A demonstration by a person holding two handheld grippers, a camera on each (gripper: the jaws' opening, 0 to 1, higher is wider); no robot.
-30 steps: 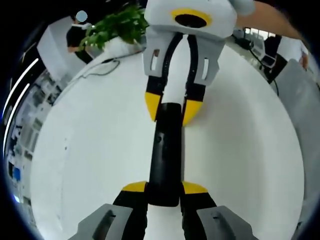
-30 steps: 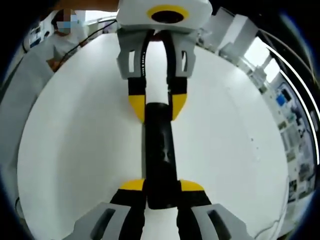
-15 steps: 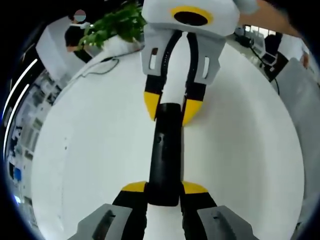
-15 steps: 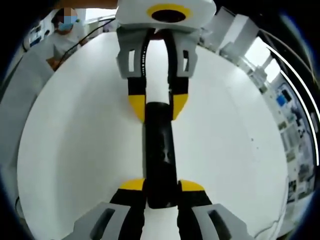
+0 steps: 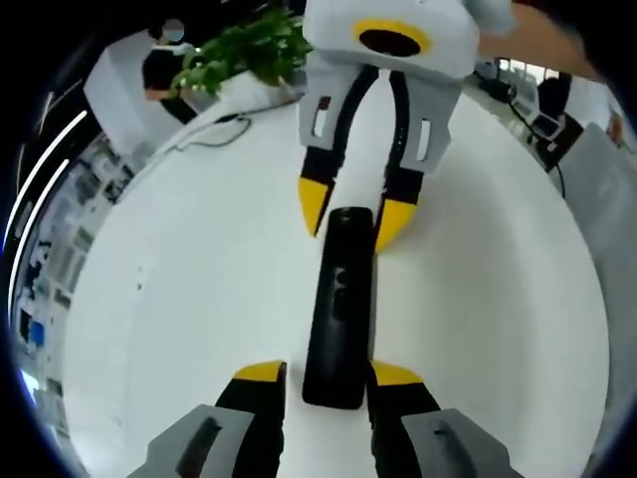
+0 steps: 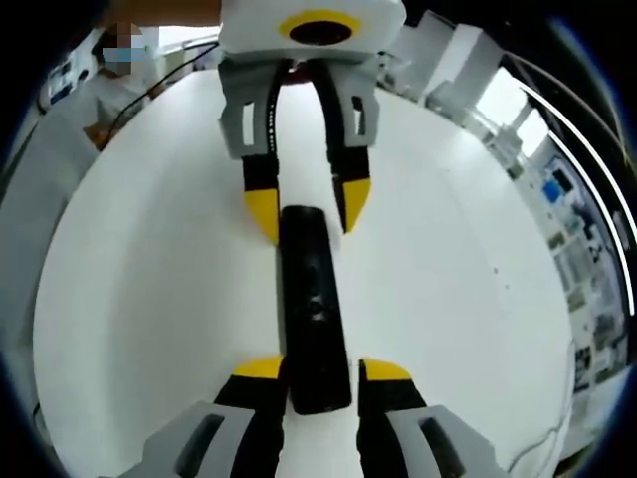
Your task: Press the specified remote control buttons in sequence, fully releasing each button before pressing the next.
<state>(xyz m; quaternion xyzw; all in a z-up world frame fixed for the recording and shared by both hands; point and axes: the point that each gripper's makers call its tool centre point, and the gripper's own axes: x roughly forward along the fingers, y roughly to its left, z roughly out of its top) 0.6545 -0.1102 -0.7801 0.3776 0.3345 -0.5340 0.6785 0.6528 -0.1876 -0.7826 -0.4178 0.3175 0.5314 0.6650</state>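
No writing can be read on the black remote (image 5: 338, 299). It lies on the white table (image 5: 179, 299), between the parted fingers of the left gripper (image 5: 324, 375) and of the right gripper (image 6: 320, 368), gripped by neither.

A long, slim black remote control (image 5: 336, 304) lies flat on the white table (image 5: 179, 299), its button side facing up. Small dark buttons sit along its face, too faint to tell apart. Each end lies between a pair of yellow-tipped tongs, with a slight gap on both sides. In the right gripper view the remote control (image 6: 311, 309) runs straight up the middle.
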